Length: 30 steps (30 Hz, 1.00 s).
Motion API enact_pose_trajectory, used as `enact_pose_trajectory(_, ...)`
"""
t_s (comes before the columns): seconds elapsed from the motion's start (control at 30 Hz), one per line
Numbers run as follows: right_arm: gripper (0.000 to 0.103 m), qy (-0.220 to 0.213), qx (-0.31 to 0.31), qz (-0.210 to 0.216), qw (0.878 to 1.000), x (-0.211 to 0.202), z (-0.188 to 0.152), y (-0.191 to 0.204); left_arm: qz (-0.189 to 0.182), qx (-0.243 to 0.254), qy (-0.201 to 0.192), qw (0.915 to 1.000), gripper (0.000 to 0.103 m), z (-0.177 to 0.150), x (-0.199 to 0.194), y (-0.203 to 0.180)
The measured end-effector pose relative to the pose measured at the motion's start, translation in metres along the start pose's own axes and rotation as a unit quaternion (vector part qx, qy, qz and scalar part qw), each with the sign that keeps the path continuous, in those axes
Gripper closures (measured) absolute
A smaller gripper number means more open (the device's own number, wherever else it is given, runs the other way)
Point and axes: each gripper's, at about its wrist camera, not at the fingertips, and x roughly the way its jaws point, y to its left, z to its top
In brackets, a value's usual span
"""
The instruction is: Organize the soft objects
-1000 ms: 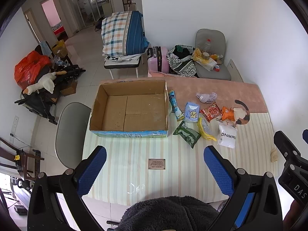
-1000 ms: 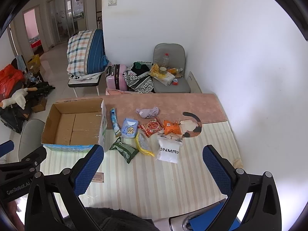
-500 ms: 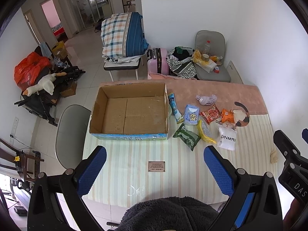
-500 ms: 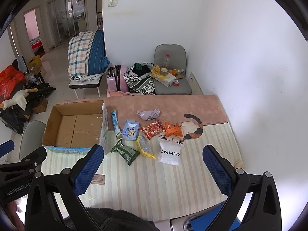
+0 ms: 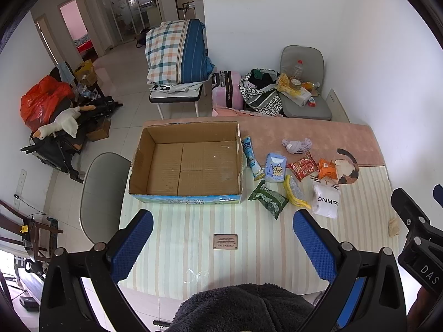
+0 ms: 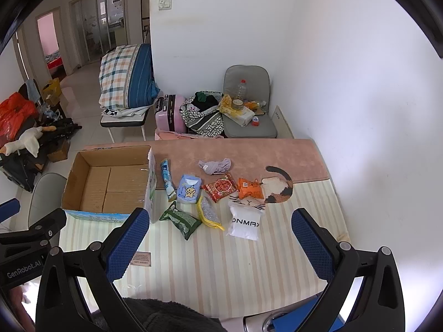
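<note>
An open, empty cardboard box (image 5: 188,163) (image 6: 110,182) sits on the striped table cover. To its right lie soft packets: a blue tube (image 5: 250,155), a blue tissue pack (image 5: 275,167) (image 6: 188,189), a green pouch (image 5: 268,199) (image 6: 180,220), a yellow-edged pouch (image 5: 295,192), a red snack pack (image 5: 303,165), an orange pack (image 5: 326,166), a white bag (image 5: 326,201) (image 6: 245,222) and a crumpled purple cloth (image 5: 296,145) (image 6: 214,165). My left gripper (image 5: 223,246) and right gripper (image 6: 220,242) are both open and empty, high above the table's near side.
A small label plate (image 5: 225,241) lies on the table near me. A grey chair (image 5: 102,191) stands left of the table. The white wall runs along the right. A dark fleece sleeve (image 5: 241,307) shows at the bottom.
Both views have shifted slightly; the table contents sit a little farther away and lower in frame. Nothing was grasped or moved.
</note>
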Motion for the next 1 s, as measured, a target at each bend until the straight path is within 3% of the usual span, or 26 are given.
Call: enact_pose_trajectory(1.0, 0.0, -0.009, 0.006, 0.001, 1.0, -0.0054, -0.0001, -0.0033, 0.0, 0.001, -0.015, 0.9999, 0.0, 0.0018, -0.0064, 0.0004)
